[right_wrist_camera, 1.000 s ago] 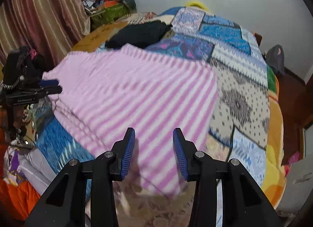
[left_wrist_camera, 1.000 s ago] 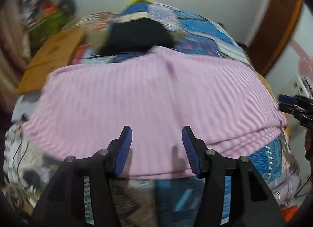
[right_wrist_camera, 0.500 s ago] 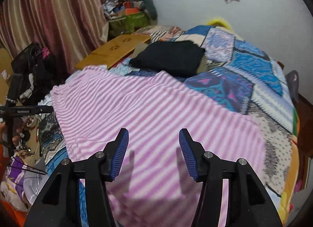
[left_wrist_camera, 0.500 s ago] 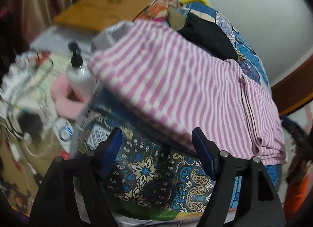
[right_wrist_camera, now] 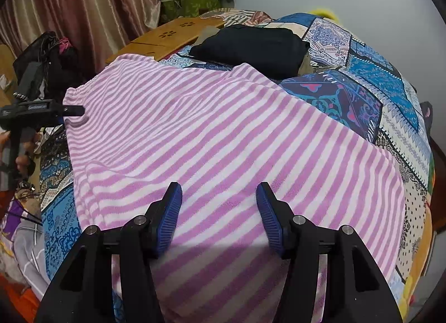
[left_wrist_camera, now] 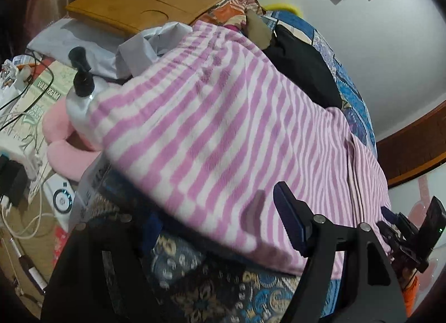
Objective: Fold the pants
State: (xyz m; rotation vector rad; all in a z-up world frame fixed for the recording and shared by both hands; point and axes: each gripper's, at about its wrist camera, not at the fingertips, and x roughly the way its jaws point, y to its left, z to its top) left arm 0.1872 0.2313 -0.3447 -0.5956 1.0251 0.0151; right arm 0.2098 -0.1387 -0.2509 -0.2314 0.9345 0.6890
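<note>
the striped pants [right_wrist_camera: 223, 133], pink and white fleece, lie spread flat on the patchwork quilt [right_wrist_camera: 362, 72], their near edge hanging over the side of the bed. my right gripper [right_wrist_camera: 218, 211] hovers above the cloth, jaws apart and just opened wider, nothing between them. my left gripper [left_wrist_camera: 223, 228] stands at the near hem by the waist end [left_wrist_camera: 206, 44], jaws wide apart, clasping nothing. i judge the fabric soft, light and limp: it will sag and drag, so a pinch through both layers at an edge or corner suits best. the far side is hemmed in by a black folded garment [right_wrist_camera: 251, 44]; a wooden lap tray [left_wrist_camera: 145, 2] and a pump bottle [left_wrist_camera: 80, 83] crowd the waist end. open quilt lies to the right.
</note>
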